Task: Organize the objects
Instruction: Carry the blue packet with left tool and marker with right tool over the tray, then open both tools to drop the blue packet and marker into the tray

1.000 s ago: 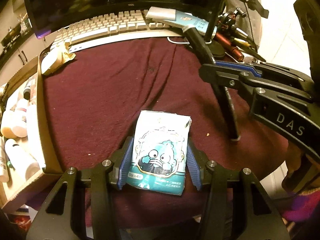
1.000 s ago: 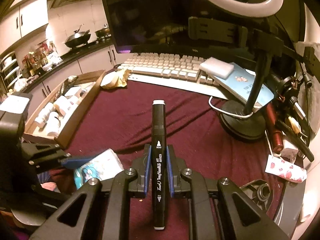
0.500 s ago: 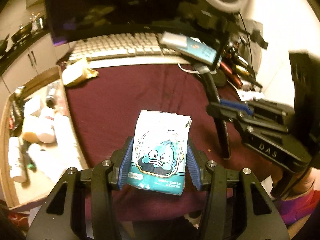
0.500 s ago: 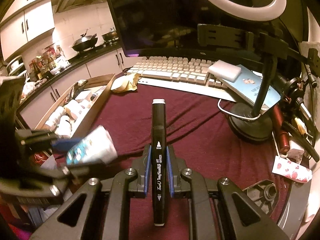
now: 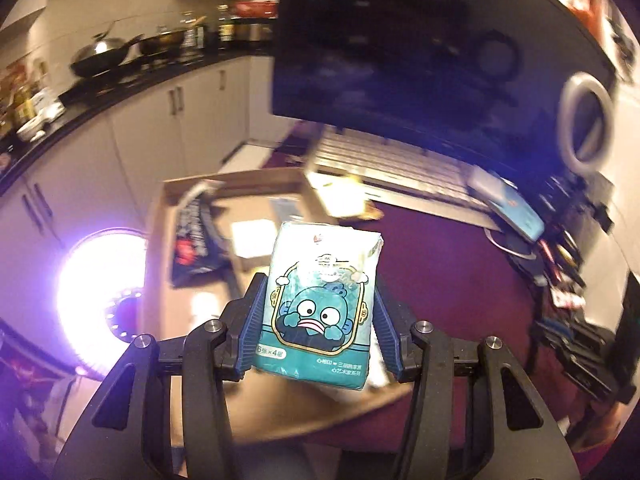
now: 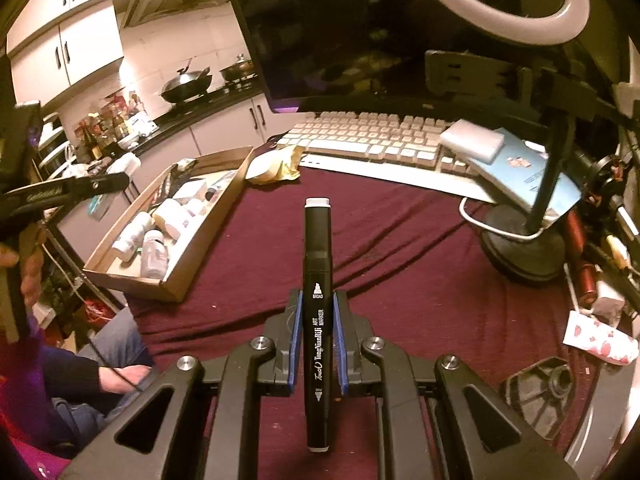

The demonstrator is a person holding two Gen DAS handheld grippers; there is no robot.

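The left hand-held gripper (image 5: 318,330) is clamped on a tissue pack (image 5: 320,304), which stands upright between the blue pads with its long axis running away from the camera and its printed face up. Just beyond and below the pack lies the cardboard tray (image 5: 160,216) (its inside blurred, a dark packet and a pale box the only shapes to make out), so the pack hangs above the tray's near end, and my reading is that the coming move is a lowering and release into it. The tray's near wall and the bottles crowded toward that end, clearer in the right wrist view, leave the far, barer part of the floor as the open room.

The right hand-held gripper (image 6: 316,344) is closed tight on a black marker (image 6: 317,304), its long axis pointing straight ahead over the maroon bench (image 6: 400,280). From there the tray (image 6: 188,280) lies ahead and to the left, well apart, so the left hand is the nearer one.
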